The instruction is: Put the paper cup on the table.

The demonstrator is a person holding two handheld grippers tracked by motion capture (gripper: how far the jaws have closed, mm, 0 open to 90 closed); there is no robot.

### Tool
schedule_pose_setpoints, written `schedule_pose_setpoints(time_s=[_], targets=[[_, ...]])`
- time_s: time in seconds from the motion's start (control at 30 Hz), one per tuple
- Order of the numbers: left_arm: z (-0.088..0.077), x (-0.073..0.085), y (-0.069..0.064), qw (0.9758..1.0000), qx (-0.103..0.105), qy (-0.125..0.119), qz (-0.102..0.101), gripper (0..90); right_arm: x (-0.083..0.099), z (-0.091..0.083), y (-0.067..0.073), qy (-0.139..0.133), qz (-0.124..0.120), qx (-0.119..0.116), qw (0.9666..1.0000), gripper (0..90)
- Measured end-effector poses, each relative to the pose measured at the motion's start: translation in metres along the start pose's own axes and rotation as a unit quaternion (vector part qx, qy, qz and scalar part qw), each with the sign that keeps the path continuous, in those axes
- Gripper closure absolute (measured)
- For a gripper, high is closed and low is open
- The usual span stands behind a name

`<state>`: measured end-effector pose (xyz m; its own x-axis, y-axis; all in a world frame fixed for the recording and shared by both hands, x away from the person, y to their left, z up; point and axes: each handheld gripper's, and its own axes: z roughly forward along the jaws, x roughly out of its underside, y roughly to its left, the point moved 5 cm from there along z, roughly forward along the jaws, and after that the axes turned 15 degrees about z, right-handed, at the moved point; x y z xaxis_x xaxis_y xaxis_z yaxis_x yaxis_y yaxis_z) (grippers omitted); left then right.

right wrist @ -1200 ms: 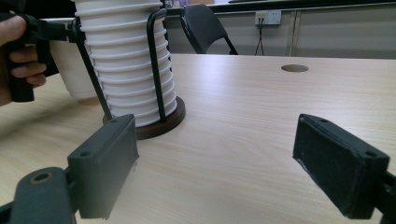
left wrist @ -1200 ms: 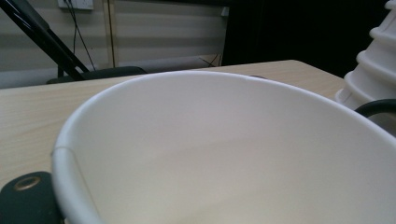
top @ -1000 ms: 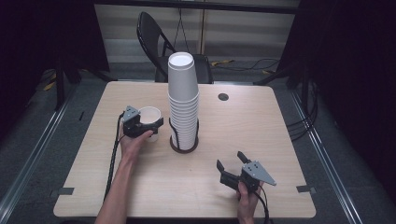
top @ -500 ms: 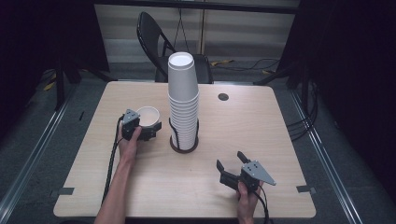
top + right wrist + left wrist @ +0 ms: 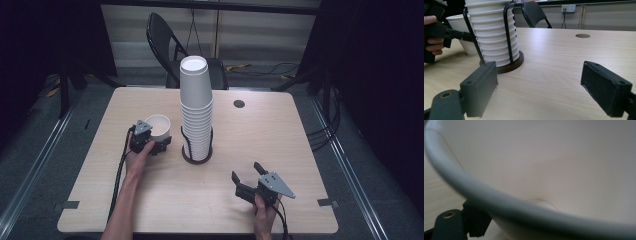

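Currently a single white paper cup (image 5: 159, 129) stands upright on the table (image 5: 300, 150), mouth up, left gripper (image 5: 154, 145) clamped on its wall. Just right of it, a tall stack of cups (image 5: 196, 107) in a black wire holder (image 5: 196, 155). Right gripper (image 5: 248, 180) rests well apart, jaws wide, empty.

Light wood bench (image 5: 280, 145) w/ round cable hole (image 5: 239, 104) near far edge. Black folding chair (image 5: 165, 40) just behind bench. Grey carpet floor (image 5: 95, 105), metal rails (image 5: 30, 175) either side of bench. Beige wall panel (image 5: 150, 20) behind chair, wall outlet (image 5: 569, 8), dark curtains (image 5: 380, 75) flanking.
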<state>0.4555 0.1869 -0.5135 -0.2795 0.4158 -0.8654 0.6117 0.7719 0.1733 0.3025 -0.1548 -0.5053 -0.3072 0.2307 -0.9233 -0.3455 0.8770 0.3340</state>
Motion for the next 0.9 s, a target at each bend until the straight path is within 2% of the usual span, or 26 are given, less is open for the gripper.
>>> schedule_pose_setpoints(time_s=[0.2,0.3,0.5,0.57,0.7,0.77,0.8,0.9], targets=[[-0.003,0.005,-0.001,1.0000,-0.003,0.008,-0.002,15.5,0.000,0.000,0.000,0.000,0.001,0.000,1.0000,13.3],[-0.007,0.006,-0.001,1.0000,-0.005,-0.001,-0.007,15.5,0.000,0.000,0.000,0.000,0.000,0.000,1.0000,13.3],[-0.013,0.010,-0.004,0.9999,-0.006,0.008,-0.008,15.5,0.000,0.000,0.000,-0.001,0.001,0.000,1.0000,13.3],[-0.016,0.011,-0.005,0.9999,-0.003,0.001,-0.013,15.5,0.000,0.000,0.000,-0.002,0.001,-0.001,1.0000,13.3],[-0.024,0.015,-0.005,0.9997,-0.007,0.002,-0.022,15.5,0.000,-0.001,0.000,-0.002,0.003,-0.002,1.0000,13.3],[-0.029,0.014,-0.005,0.9994,-0.014,-0.003,-0.032,15.6,0.000,0.000,0.000,-0.002,0.002,-0.002,1.0000,13.3],[-0.033,0.014,-0.006,0.9991,-0.016,-0.015,-0.037,15.5,0.000,0.000,0.000,-0.002,0.001,-0.001,1.0000,13.3],[-0.041,0.012,-0.009,0.9991,-0.029,-0.017,-0.026,15.5,0.000,-0.001,0.000,-0.001,0.002,-0.002,1.0000,13.4]])
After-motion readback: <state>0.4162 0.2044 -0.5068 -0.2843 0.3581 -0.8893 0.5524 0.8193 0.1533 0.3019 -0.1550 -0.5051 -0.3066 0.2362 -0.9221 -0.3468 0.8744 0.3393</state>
